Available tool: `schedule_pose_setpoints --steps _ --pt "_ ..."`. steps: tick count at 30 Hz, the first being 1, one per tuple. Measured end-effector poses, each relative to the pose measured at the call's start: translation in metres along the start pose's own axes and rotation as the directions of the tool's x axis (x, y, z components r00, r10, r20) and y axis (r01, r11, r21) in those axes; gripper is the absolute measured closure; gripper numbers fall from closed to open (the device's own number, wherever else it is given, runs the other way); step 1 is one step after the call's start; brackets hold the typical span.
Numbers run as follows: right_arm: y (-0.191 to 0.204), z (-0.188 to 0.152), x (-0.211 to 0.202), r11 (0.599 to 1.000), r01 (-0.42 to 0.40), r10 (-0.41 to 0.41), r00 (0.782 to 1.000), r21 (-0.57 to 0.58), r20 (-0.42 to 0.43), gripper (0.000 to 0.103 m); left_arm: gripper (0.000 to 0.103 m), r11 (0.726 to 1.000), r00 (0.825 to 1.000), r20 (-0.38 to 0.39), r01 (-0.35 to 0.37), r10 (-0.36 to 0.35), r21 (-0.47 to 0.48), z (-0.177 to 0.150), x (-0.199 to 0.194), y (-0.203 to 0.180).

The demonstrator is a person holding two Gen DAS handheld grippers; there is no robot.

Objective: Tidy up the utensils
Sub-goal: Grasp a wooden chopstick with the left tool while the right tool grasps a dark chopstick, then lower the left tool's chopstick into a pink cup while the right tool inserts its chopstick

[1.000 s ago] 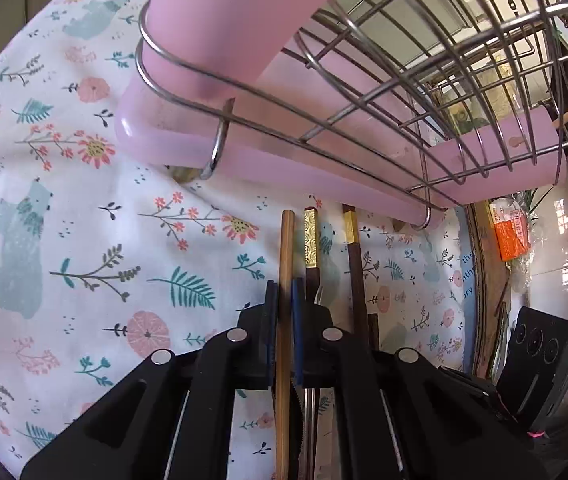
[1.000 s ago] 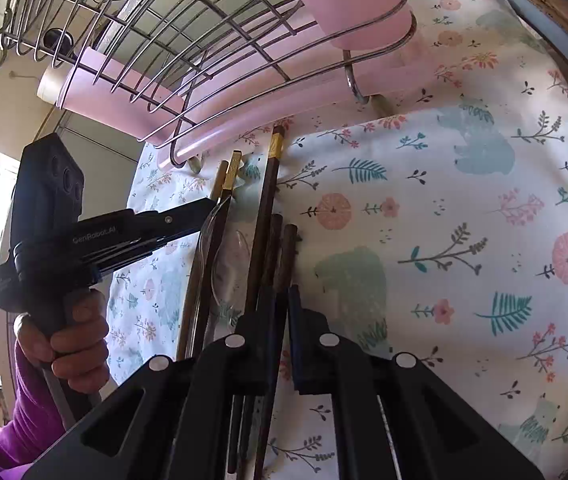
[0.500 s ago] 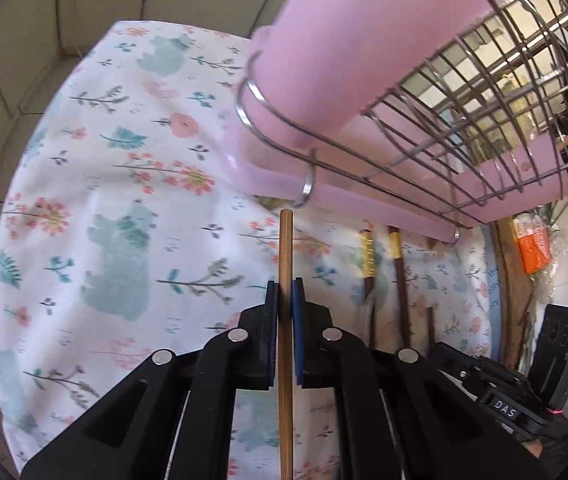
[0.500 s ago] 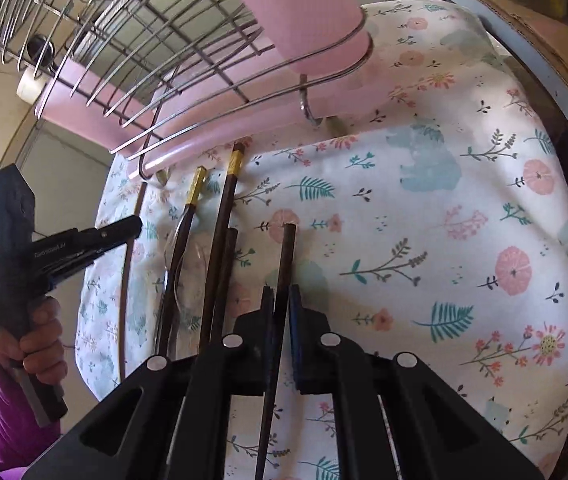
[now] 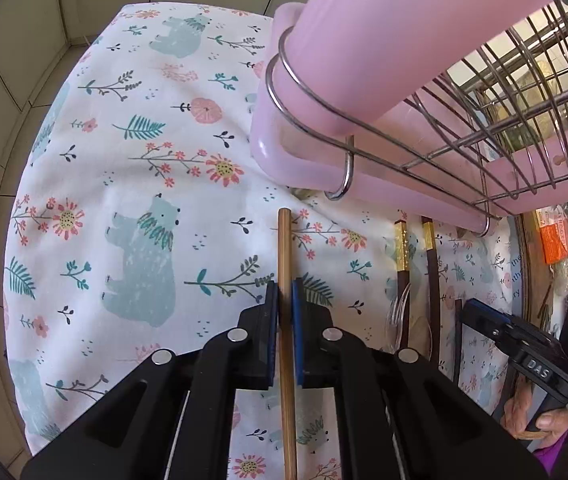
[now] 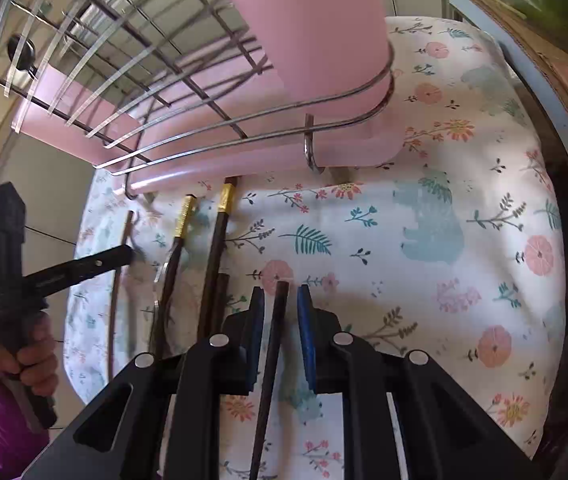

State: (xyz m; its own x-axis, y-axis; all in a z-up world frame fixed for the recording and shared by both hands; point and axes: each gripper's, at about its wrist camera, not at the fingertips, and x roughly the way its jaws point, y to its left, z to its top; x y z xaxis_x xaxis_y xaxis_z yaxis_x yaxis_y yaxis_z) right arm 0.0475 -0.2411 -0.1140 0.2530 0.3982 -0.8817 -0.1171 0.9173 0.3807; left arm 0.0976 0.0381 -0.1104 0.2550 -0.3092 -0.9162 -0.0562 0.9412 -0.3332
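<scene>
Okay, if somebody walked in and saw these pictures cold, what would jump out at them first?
Probably the big pink drainer tray under its wire rack, filling the top of both views above the bear-print cloth. Next, the left tongs shut on a light wooden chopstick, while the right tongs stand open around a dark chopstick.

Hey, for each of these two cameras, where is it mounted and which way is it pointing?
Left wrist: sits on the left gripper, looking forward over the floral cloth at the pink rack; its jaws pinch a light chopstick; the right gripper shows at right.
Right wrist: sits on the right gripper, facing the same rack; its open jaws straddle a dark chopstick; the left gripper shows at left.
Shared: cloth, rack, gold-banded chopsticks.
</scene>
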Motion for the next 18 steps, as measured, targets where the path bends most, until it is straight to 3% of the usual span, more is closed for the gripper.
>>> schedule_pose_setpoints --steps 5,9,18 --pt "0.001 0.003 0.008 1.000 0.018 -0.018 1.000 -0.013 -0.008 0.091 0.096 1.000 1.000 -0.029 -0.001 0.001 -0.006 0.004 0.003 -0.002" --pt "-0.002 0.000 0.007 1.000 -0.023 0.023 1.000 0.004 0.016 0.096 0.096 1.000 1.000 -0.024 0.008 -0.009 -0.022 0.005 0.002 0.001" --pt "-0.004 -0.015 -0.039 0.997 -0.081 0.080 0.979 -0.003 0.189 0.096 0.097 0.998 0.995 0.084 0.060 -0.059 -0.013 -0.006 -0.030 0.011"
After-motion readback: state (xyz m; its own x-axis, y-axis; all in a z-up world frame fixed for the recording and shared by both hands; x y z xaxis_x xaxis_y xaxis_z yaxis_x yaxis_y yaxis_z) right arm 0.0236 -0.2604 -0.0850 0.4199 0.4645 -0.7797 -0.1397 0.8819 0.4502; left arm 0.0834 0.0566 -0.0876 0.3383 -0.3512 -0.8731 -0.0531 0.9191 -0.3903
